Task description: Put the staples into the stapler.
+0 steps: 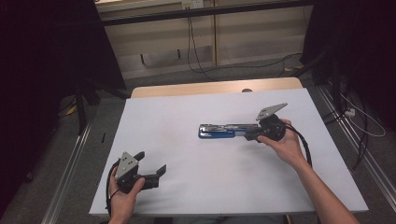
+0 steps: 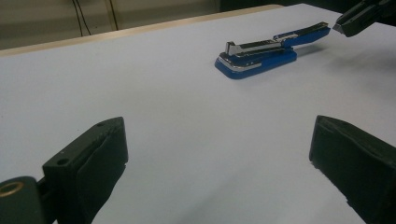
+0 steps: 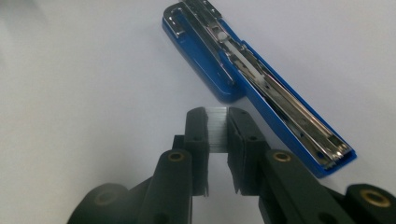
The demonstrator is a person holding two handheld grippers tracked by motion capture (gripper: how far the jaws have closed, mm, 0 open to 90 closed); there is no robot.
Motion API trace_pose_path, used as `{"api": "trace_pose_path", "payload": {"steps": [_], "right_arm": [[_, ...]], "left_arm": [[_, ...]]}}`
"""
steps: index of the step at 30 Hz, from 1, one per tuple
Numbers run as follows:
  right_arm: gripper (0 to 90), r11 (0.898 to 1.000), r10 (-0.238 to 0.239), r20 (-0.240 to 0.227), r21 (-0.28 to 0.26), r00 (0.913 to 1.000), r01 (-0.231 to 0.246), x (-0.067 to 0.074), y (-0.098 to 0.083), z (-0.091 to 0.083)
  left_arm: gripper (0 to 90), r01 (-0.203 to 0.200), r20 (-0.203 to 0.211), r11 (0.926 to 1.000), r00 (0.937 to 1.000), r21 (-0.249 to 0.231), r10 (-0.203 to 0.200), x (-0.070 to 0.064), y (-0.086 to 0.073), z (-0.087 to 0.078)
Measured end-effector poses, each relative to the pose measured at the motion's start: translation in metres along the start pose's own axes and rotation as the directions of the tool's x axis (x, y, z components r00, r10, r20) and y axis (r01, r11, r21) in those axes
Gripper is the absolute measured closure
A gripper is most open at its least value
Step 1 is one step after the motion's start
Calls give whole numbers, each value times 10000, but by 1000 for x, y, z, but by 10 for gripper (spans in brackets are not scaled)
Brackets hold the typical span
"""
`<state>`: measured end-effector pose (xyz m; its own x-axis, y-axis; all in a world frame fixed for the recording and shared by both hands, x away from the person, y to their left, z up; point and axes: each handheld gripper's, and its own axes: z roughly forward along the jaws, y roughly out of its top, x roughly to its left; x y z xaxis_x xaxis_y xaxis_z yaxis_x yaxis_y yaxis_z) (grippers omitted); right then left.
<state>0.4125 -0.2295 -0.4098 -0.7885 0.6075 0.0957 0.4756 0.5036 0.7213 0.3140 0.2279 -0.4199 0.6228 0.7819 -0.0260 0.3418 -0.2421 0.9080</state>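
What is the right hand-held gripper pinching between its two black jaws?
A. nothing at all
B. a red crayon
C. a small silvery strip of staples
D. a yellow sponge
C: in the right gripper view, the right hand-held gripper has its jaws closed on a small silvery strip of staples, right beside the opened blue stapler with its metal staple channel lying on the white table.

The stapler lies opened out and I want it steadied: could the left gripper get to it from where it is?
Probably yes. The left gripper stands open, and bare table lies between it and the stapler; the right gripper sits at the stapler's far end.
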Motion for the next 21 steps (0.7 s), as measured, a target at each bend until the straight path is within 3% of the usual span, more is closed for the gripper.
{"api": "trace_pose_path", "payload": {"steps": [14, 21], "right_arm": [[790, 9988, -408, -256, -298, 9988, 401, 7, 24, 9], [790, 9974, -537, -166, -492, 9984, 528, 6, 37, 8]], "left_arm": [[45, 14, 77, 10000, 10000, 39, -14, 0, 0, 1], [45, 14, 94, 10000, 10000, 28, -14, 0, 0, 1]]}}
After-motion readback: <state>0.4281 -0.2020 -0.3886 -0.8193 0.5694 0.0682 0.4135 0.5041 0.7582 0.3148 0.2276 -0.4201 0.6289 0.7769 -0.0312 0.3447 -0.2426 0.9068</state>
